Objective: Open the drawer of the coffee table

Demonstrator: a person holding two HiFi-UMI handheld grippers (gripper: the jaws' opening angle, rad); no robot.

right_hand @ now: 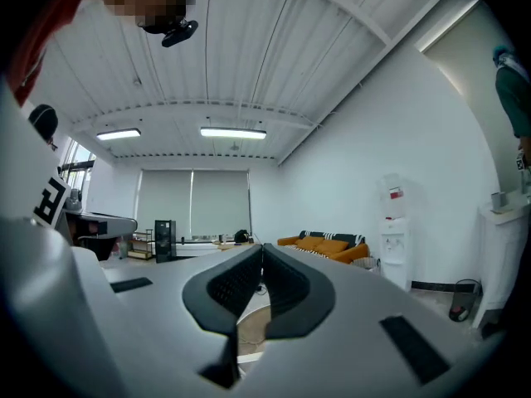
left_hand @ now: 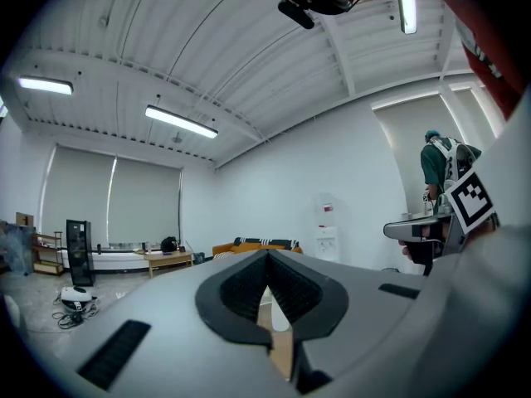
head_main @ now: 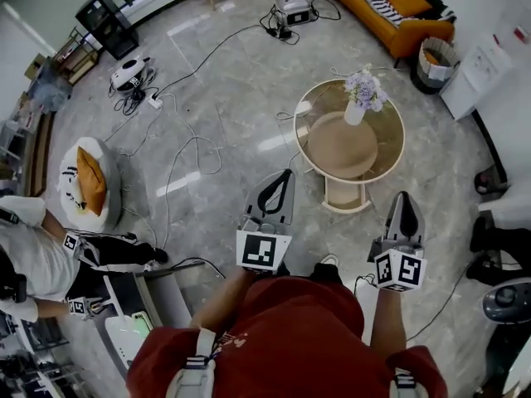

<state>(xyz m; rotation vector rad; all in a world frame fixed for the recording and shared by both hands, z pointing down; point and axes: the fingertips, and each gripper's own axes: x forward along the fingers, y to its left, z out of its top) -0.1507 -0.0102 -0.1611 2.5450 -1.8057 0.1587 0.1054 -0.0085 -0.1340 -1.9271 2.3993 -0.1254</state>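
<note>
The round coffee table [head_main: 390,152] has a glass top with a cream rim and stands on the marble floor ahead of me. A white vase of pale flowers [head_main: 362,94] sits on its far side. A cream drawer-like box [head_main: 344,196] juts from under the top toward me. My left gripper [head_main: 286,176] is held high to the left of the table, its jaws shut on nothing. My right gripper [head_main: 402,199] hovers just right of the box, also shut and empty. In the left gripper view the left gripper [left_hand: 267,265] points level across the room. The right gripper [right_hand: 261,247] does the same in the right gripper view.
An orange sofa [head_main: 390,2] stands at the back, with a waste basket [head_main: 433,63] and a white dispenser [head_main: 485,69] to its right. Cables [head_main: 191,139] trail over the floor at left. A white and orange beanbag [head_main: 87,185] and a seated person [head_main: 33,255] are at far left.
</note>
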